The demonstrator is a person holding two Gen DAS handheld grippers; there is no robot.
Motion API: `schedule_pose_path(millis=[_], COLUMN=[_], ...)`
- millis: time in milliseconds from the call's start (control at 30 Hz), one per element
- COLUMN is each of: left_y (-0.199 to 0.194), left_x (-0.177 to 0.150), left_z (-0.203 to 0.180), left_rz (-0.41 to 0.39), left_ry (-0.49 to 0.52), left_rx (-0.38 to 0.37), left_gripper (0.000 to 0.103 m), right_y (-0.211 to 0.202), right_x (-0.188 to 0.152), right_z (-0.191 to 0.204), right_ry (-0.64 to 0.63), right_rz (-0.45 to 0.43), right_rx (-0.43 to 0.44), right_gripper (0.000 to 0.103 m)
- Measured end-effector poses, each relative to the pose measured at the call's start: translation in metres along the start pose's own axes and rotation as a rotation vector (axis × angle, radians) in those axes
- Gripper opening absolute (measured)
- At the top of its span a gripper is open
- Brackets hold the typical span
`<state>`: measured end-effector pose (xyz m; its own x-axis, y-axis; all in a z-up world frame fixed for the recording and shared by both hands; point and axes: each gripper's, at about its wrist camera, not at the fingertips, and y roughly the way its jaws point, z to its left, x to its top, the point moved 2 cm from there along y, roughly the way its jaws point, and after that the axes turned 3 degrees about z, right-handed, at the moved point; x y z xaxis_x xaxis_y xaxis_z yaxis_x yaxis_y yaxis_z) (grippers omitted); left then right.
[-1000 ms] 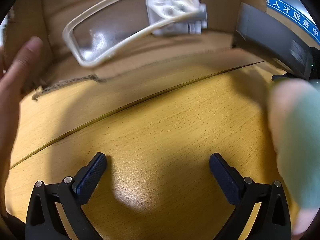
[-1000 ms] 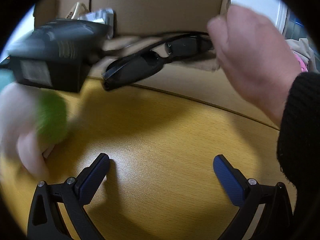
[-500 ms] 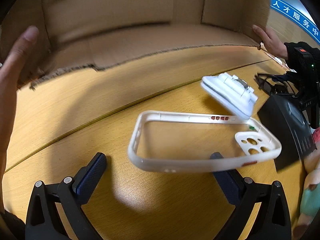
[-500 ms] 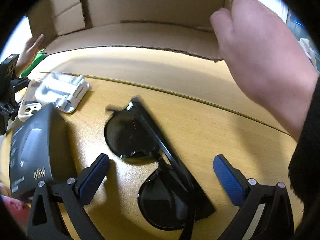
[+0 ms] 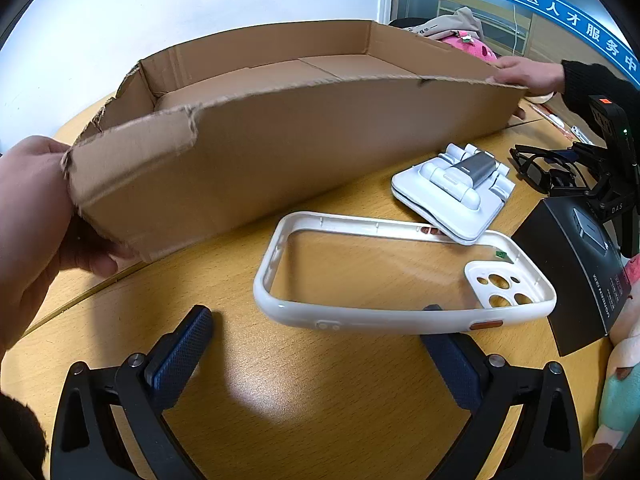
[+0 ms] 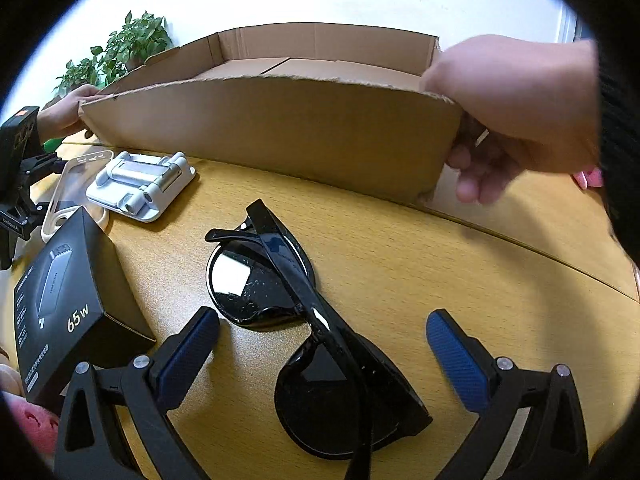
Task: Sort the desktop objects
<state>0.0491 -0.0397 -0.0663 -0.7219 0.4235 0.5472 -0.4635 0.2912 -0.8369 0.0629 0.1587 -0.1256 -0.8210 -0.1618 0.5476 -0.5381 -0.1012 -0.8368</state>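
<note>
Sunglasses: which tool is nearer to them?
Right. The right tool straddles the sunglasses, open. The left tool sits by the phone case, the sunglasses far beyond.

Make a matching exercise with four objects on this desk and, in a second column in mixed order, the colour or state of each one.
Objects:
1. phone case
2. sunglasses
3. charger box
4. cardboard box

Descriptions:
a. black, marked 65W
b. brown, held at both ends by bare hands
c. white rim, clear back
d. folded, dark lenses

Pairs: 1-c, 2-d, 3-a, 4-b
</note>
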Motion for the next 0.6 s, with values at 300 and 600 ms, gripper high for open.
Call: schedule_pose_path(millis=[300, 600], left_y=[0.0008, 0.0022], left_x=[0.0001, 0.0009], left_z=[-0.0010, 0.0000], left_rz=[0.000, -0.001], left_ry=[0.001, 0.002], left_rx=[0.000, 0.000], left_gripper=[0.103, 0.103], right_y=[-0.0020, -0.0035], right_x=[-0.0012, -0.0022], right_z=[0.0000, -0.0001], right_ry=[-0.001, -0.001], right_rz=[0.000, 0.000], right_rx=[0.001, 0.001], right_gripper=[0.103, 0.103])
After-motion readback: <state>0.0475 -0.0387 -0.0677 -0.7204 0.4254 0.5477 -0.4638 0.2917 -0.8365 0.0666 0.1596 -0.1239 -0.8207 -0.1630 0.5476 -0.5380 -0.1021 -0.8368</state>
